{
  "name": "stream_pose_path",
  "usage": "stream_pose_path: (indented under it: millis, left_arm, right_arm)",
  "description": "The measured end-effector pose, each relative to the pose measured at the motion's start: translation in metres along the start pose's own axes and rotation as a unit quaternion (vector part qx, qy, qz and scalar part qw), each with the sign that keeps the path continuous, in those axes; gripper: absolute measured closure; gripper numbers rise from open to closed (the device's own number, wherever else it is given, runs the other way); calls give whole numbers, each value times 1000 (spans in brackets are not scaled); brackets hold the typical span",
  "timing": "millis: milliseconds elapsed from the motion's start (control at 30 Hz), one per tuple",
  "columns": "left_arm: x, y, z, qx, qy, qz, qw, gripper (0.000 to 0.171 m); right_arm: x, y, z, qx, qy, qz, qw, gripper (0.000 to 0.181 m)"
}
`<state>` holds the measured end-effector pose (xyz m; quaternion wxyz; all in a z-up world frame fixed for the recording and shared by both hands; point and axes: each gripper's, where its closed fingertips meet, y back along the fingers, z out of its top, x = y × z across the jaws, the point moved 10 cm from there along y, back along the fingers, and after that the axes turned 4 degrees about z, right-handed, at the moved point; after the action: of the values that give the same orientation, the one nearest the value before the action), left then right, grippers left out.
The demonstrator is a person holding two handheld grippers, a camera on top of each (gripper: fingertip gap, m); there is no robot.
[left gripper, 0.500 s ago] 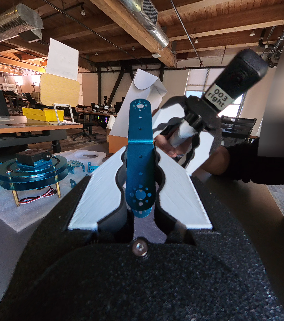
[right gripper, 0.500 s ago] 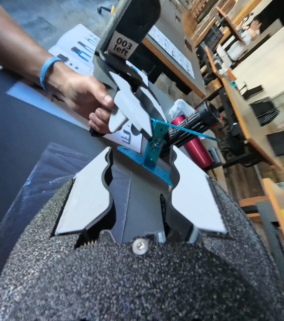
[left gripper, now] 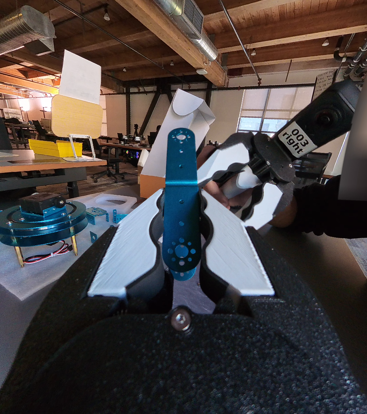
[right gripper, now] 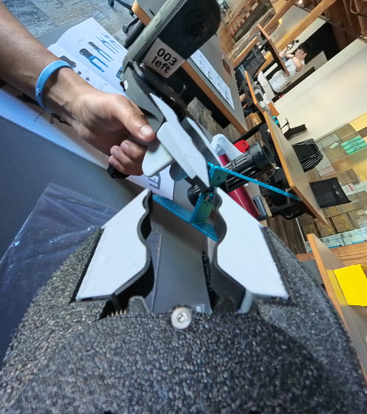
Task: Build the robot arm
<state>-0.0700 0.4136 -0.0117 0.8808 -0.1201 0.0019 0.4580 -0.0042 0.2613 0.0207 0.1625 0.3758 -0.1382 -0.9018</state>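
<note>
Blue bracket (left gripper: 181,215) clamped in left tool (left gripper: 181,197), right tool (right gripper: 183,199) gaping — seemingly empty

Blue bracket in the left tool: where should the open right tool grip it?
On the free upper strip of the blue bracket, above the left tool. Come from the right, where the right tool is, closing across its narrow flat width, clear of the white fingers.

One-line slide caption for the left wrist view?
Left gripper clamps a blue perforated metal bracket; right gripper open alongside.

left hand-held gripper (left gripper: 181,201) clamped, right hand-held gripper (right gripper: 183,197) agape
</note>
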Motion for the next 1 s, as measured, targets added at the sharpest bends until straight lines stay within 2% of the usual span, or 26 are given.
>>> stream_pose_path:
  millis: [67,200,300,367,567,733,767,833,933,1000]
  left_arm:
    - [1,1,0,1,0,3,1000,146]
    - [1,1,1,-1,0,2,1000,146]
    - [3,2,0,2,5,4,1000,146]
    - [3,2,-1,1,8,0,1000,146]
    - [-1,0,0,2,-2,-9,1000,146]
    - [-4,-2,-4,18,7,-34,999,146]
    - [-5,-2,-4,22,9,-42,999,146]
    - [-8,-4,-6,28,11,-52,998,146]
    - [-10,-5,-6,18,36,-74,996,146]
    - [-9,-5,-4,3,64,-85,994,146]
  right_arm:
    - [2,-2,0,2,-1,1,1000,122]
    - [-1,1,0,-4,0,-11,1000,131]
    - [3,-3,-1,-8,-20,8,1000,122]
    - [1,-1,0,0,-10,5,1000,123]
    - [-18,27,4,-59,-78,39,994,122]
    - [-48,58,-11,-109,-162,63,979,130]
    - [-53,62,-16,-117,-186,76,973,135]
    - [-61,63,-26,-110,-248,122,955,125]
    - [-56,50,-33,-82,-301,222,924,129]
    - [-49,38,-38,-41,-293,219,930,123]
